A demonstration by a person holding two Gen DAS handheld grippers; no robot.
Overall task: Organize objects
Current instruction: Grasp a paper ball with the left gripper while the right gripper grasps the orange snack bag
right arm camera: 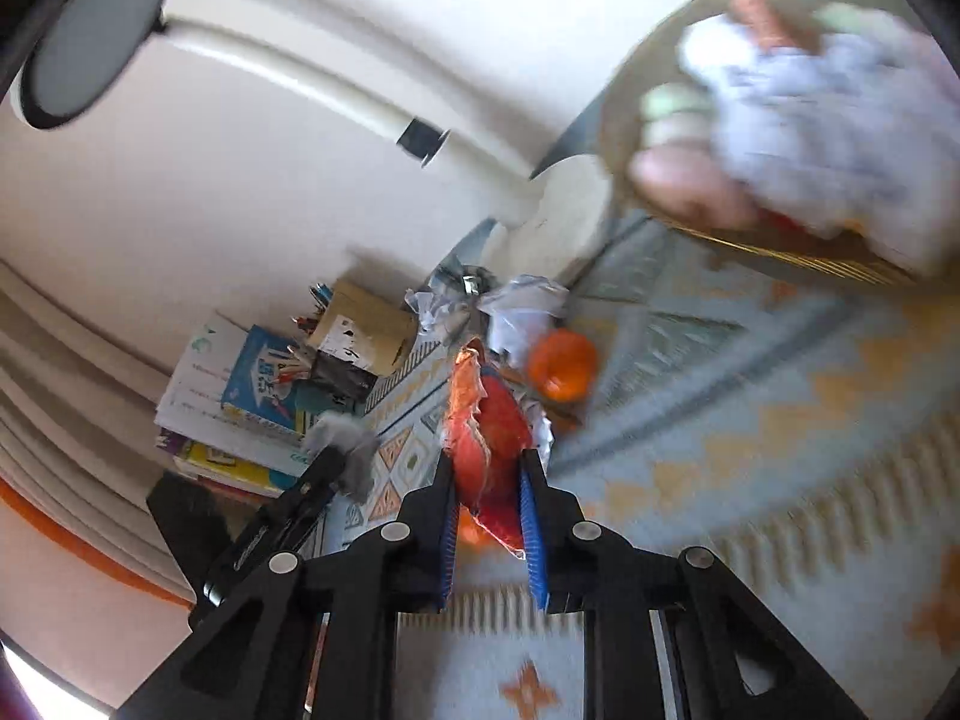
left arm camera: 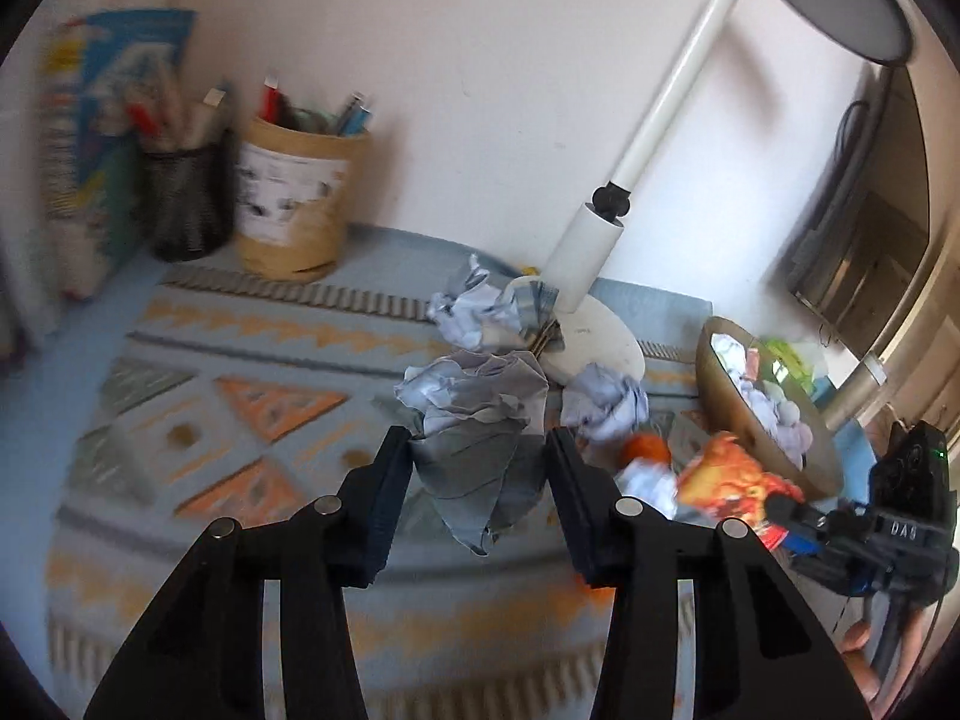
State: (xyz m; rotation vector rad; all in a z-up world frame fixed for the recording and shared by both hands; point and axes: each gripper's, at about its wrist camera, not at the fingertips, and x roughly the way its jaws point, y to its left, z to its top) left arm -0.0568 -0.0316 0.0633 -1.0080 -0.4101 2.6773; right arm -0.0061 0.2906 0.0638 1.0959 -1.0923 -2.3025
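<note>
Wrapper [right arm camera: 489, 456] upright lengthwise, clamped by right gripper [right arm camera: 487, 483], left gripper [left arm camera: 477, 471] clutching paper wad [left arm camera: 474, 420]

The right gripper [left arm camera: 780, 507] body shows white letters that look like "DAS". Print on the book [right arm camera: 264, 378] cover and the tan cup [left arm camera: 294, 198] label is too blurred to read.

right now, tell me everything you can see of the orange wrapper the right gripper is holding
The orange wrapper is a crumpled, torn-edged snack packet, orange and red with a shiny, foil-like look. It stands roughly upright, pinched between the blue-padded fingers of the right hand-held gripper, shut on its lower part; its ragged top sticks out above. It looks lifted off the patterned cloth. From the left wrist view it shows at the right, near the bowl of crumpled paper.
</note>
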